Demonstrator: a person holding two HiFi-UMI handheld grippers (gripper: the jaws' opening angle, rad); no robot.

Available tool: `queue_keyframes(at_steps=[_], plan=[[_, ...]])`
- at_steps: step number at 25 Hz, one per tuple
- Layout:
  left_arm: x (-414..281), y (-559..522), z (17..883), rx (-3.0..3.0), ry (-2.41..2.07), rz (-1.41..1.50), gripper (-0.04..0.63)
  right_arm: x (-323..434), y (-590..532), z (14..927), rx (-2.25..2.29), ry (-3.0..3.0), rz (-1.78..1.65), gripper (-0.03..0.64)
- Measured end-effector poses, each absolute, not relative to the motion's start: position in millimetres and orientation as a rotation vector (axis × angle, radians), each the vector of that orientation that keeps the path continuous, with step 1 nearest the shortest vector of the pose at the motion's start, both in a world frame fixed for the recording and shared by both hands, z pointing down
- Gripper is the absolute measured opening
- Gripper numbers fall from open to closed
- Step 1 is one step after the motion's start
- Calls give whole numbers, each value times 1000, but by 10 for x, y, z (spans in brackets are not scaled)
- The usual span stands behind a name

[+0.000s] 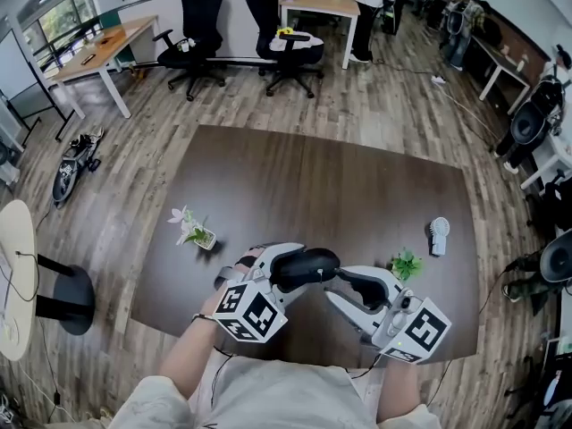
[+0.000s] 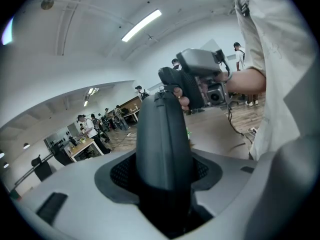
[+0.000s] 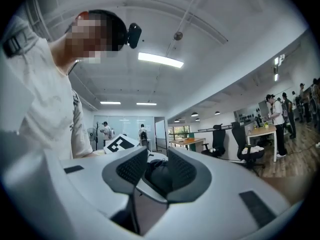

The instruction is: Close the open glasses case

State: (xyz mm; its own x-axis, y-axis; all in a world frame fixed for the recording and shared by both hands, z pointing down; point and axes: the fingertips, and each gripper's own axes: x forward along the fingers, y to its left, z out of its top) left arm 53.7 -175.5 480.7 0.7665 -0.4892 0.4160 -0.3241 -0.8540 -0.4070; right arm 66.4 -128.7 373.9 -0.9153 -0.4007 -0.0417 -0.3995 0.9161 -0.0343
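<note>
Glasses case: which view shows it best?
Left gripper view. The glasses case fills the centre there, edge-on, seam visible, clamped in the left claw. Head view shows it small, a dark oval between both claws. Right gripper view shows only a dark bit between the parted right claw.

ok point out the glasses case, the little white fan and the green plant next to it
glasses case [image 1: 308, 264], head view, top of its dark shell
white fan [image 1: 438, 232], head view, its round head
green plant [image 1: 407, 264], head view, middle of its leaves
</note>
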Motion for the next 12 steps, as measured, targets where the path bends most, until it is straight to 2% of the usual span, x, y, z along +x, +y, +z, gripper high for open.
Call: queue_keyframes(at_steps=[2, 5, 8, 12], plan=[[557, -1704, 4729, -2735, 595, -660, 258, 758, -1314, 3701, -638, 2987, -54, 194], [638, -1544, 4569, -2873, 487, -484, 258, 797, -1342, 3775, -626, 2975, -95, 261], [752, -1387, 4389, -2940, 368, -347, 258, 715, -1325, 3812, -529, 2966, -151, 289], [777, -1296, 4310, -3011, 281, -276, 258, 628, -1305, 3803, -444, 2944, -167, 280]])
